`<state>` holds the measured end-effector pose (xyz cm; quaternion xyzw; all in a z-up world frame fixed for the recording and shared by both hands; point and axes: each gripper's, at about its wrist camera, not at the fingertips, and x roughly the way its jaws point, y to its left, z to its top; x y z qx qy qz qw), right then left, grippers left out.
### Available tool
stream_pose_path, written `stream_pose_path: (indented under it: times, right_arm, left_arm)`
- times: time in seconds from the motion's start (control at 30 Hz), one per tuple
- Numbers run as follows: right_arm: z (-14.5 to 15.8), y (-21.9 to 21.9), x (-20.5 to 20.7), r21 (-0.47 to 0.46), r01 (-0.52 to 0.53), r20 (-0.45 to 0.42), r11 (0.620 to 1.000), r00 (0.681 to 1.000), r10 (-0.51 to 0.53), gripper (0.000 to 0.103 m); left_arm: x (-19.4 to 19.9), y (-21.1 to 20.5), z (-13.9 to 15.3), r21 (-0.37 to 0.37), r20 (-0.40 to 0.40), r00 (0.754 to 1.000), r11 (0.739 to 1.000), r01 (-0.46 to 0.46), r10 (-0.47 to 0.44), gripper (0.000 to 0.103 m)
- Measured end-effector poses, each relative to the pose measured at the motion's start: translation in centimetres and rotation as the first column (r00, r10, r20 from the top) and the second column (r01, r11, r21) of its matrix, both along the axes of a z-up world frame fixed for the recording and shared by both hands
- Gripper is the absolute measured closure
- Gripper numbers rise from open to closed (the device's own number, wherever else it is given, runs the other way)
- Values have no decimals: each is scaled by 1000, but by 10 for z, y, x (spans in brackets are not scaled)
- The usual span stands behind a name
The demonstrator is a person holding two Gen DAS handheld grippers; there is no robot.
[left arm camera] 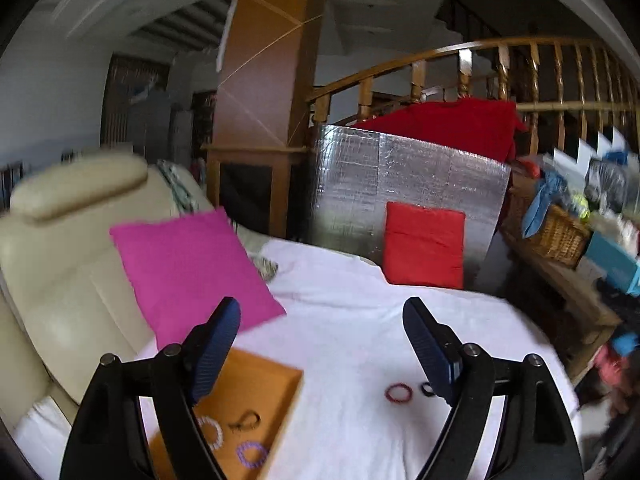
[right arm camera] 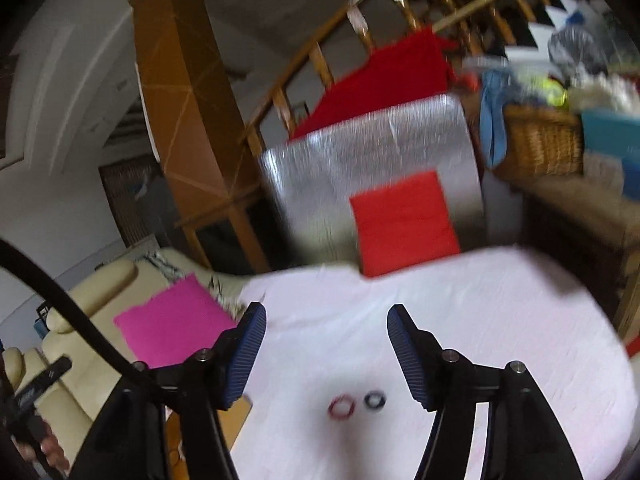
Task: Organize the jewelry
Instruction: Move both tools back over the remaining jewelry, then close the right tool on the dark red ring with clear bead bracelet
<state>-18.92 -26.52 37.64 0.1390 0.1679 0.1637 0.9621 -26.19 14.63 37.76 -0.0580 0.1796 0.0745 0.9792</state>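
Observation:
An orange wooden tray (left arm camera: 256,376) lies on the white cloth (left arm camera: 360,320) at lower left. In it are a white bead bracelet (left arm camera: 211,431), a brown one (left arm camera: 246,421) and a purple one (left arm camera: 252,454). A red bracelet (left arm camera: 399,393) and a dark bracelet (left arm camera: 427,389) lie on the cloth to the tray's right. My left gripper (left arm camera: 322,320) hangs open above the cloth with nothing in it. In the right wrist view the red bracelet (right arm camera: 341,407) and the dark bracelet (right arm camera: 375,399) lie below my open, empty right gripper (right arm camera: 326,326). A corner of the tray (right arm camera: 240,416) shows.
A pink cushion (left arm camera: 188,272) leans on a cream armchair (left arm camera: 60,264) at left. A red cushion (left arm camera: 424,246) stands against a silver foil panel (left arm camera: 400,184) at the back. A wicker basket (left arm camera: 556,236) and clutter fill the right. A hand (right arm camera: 48,450) shows at lower left.

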Motion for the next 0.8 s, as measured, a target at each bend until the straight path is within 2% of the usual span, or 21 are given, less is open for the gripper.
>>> stream_pose_path:
  times: [0.1, 0.13, 0.23, 0.33, 0.4, 0.47, 0.57, 0.67, 0.8]
  right_arm:
    - [7, -13, -2, 5, 15, 42, 1000, 999, -15, 34]
    - [6, -18, -2, 15, 15, 51, 1000, 999, -15, 34]
    - [-15, -35, 4, 71, 18, 48, 997, 999, -21, 34]
    - [-51, -55, 18, 113, 23, -3, 993, 1000, -23, 34]
    - [-77, -64, 30, 104, 44, -41, 994, 998, -40, 34]
    - [-106, -75, 42, 102, 63, -88, 993, 995, -54, 34]
    - [-148, -91, 60, 126, 88, -155, 988, 986, -68, 34]
    - [-181, -101, 80, 129, 115, -209, 985, 974, -86, 34]
    - [-226, -109, 113, 117, 144, -303, 983, 947, -102, 37]
  left_arm:
    - [34, -31, 8, 119, 6, 1000, 992, -30, 30, 15]
    - [43, -40, 6, 134, 3, 999, 990, -35, 35, 10]
    - [74, -65, -13, 134, -25, 999, 991, -29, 33, 9]
    - [118, -86, -61, 112, -100, 995, 994, -13, 24, 9]
    - [137, -96, -94, 103, -149, 988, 994, -23, 38, 9]
    - [165, -105, -141, 96, -245, 969, 995, -3, 27, 9]
    - [194, -118, -196, 103, -347, 937, 995, 11, 25, 9]
    - [214, -131, -237, 102, -417, 909, 992, 70, -21, 9]
    - [231, -142, -269, 121, -462, 883, 980, 159, -86, 9]
